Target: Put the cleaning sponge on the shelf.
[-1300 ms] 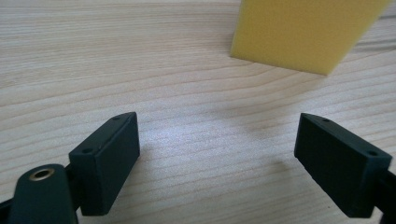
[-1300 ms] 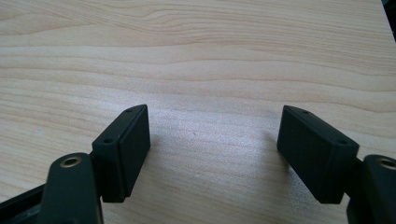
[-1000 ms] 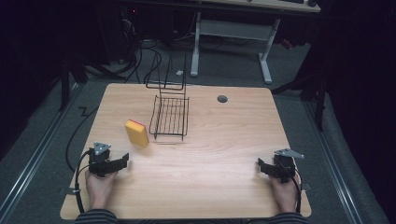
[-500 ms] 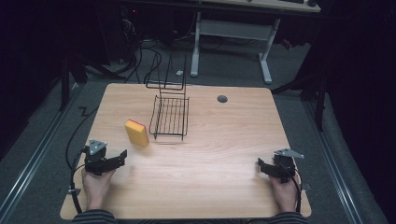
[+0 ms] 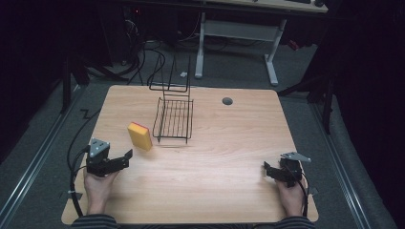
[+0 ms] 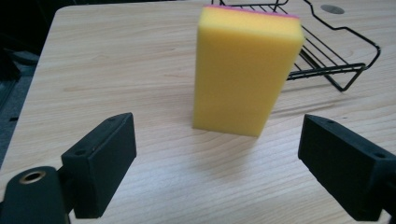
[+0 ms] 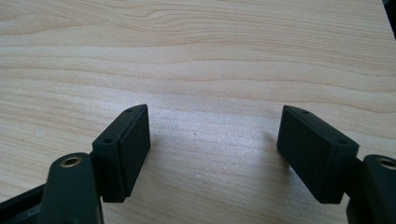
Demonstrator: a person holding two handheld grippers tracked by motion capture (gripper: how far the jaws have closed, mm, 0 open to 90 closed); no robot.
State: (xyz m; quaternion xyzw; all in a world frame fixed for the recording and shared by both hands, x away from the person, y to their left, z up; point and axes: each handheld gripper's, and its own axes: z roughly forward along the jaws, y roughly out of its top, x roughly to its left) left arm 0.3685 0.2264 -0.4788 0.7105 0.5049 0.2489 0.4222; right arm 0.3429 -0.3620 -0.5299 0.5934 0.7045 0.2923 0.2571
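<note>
My left gripper has just been opening, nothing between its jaws. Yellow sponge stands upright ahead on the counter. My right gripper is open, empty.

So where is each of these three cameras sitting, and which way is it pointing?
High view: above the person's side of the table, looking forward and down; both hands show, holding the left claw and right claw.
Left gripper view: rides on the left claw, looking along its open jaws, which have just been opening, at the upright yellow sponge.
Right gripper view: rides on the right claw, looking down at bare tabletop between open jaws.
Shared: the high and left gripper views both show the sponge and wire rack.
</note>
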